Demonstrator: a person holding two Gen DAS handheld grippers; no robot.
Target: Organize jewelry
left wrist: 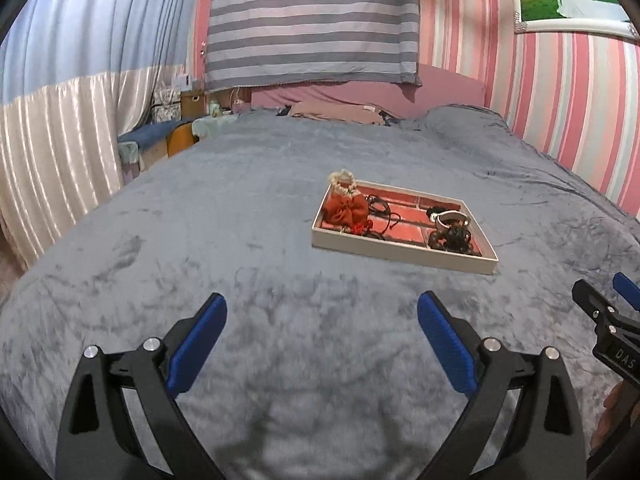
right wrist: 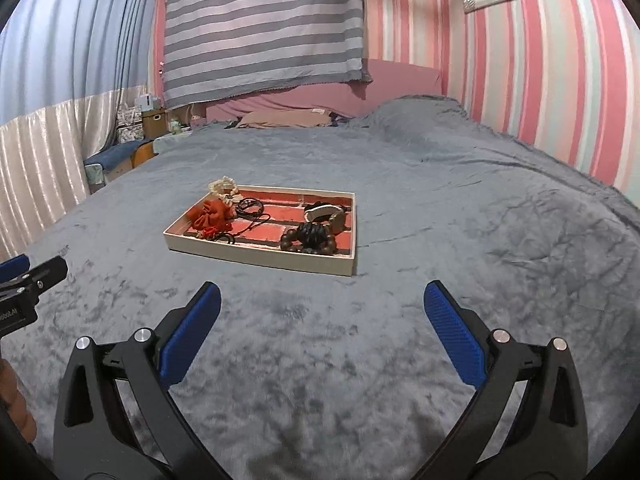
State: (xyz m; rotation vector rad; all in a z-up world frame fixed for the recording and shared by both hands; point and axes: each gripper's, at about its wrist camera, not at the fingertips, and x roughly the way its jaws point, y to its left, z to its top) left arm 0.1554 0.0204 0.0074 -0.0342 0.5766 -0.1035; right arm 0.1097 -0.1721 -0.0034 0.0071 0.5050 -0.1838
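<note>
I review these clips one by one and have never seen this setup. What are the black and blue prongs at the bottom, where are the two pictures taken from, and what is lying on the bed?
No robot here: a person holds a two-finger gripper in each hand, and each carries a fisheye camera looking along its fingers. The prongs are those fingers, black arms with blue pads. One picture is from the left gripper, the other from the right gripper. Both are open and hold nothing. Each also shows at the edge of the other's picture.

Ahead, on the grey bedspread, lies a shallow tray with red compartments. In it: an orange pouch, black cords, dark beads and a white bangle. A pale bead bracelet rests on its far left corner.
</note>
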